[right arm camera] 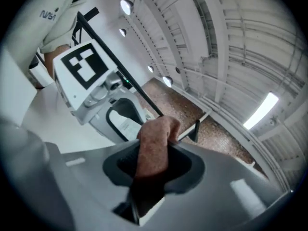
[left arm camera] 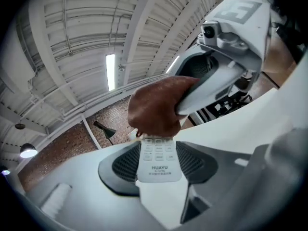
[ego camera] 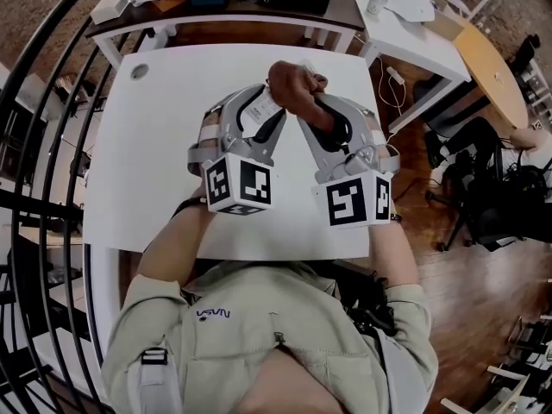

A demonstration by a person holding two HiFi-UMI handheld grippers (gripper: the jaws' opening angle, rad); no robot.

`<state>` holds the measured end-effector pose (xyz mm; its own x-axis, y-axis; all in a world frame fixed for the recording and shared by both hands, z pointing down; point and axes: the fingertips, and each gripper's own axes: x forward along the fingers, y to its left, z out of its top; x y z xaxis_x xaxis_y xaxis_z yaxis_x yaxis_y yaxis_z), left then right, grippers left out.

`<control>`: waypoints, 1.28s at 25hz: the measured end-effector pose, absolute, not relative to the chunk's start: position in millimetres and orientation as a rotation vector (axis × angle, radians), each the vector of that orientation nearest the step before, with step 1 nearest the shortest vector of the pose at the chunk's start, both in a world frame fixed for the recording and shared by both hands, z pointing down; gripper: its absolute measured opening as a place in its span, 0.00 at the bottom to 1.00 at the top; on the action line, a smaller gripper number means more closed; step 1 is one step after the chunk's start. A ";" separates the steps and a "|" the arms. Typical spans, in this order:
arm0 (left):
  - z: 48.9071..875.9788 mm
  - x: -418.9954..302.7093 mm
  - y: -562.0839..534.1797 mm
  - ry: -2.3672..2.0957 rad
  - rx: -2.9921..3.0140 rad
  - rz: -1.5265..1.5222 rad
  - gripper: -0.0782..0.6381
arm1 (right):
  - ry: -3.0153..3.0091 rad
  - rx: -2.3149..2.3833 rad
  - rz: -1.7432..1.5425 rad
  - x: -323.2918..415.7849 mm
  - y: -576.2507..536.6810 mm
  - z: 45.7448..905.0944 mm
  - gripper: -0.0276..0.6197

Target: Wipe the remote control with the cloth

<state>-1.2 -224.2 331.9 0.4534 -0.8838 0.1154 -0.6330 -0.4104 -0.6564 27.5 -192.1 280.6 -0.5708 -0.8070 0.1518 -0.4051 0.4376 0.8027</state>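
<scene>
The white remote control [left arm camera: 159, 163], its button face and HUAYU print showing, is clamped between the left gripper's [left arm camera: 159, 170] pads, above the tabletop [ego camera: 155, 145]. The bunched rust-brown cloth [left arm camera: 156, 109], pinched in the right gripper [right arm camera: 153, 166], covers the remote control's far end.

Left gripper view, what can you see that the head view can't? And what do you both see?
Only the left gripper view shows the buttons and printed name on the remote control, which is clamped between the jaws of the left gripper. It also shows a ceiling light. Only the head view shows the white table, the person's shirt and the marker cubes on both grippers. Both show the brown cloth covering the remote's far end, gripped by the right gripper.
</scene>
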 end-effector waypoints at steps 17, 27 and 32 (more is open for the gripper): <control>338.5 -2.2 -221.3 1.257 -2.271 -0.583 0.45 | -2.190 0.751 -1.005 -5.3 -167.1 307.8 0.21; 302.8 -19.5 -213.3 1.303 -2.802 -0.151 0.45 | -2.263 1.255 -0.934 60.6 -211.6 256.1 0.21; 299.6 -27.2 -214.9 1.315 -2.908 -0.047 0.45 | -2.338 1.044 -0.937 23.2 -186.9 282.2 0.21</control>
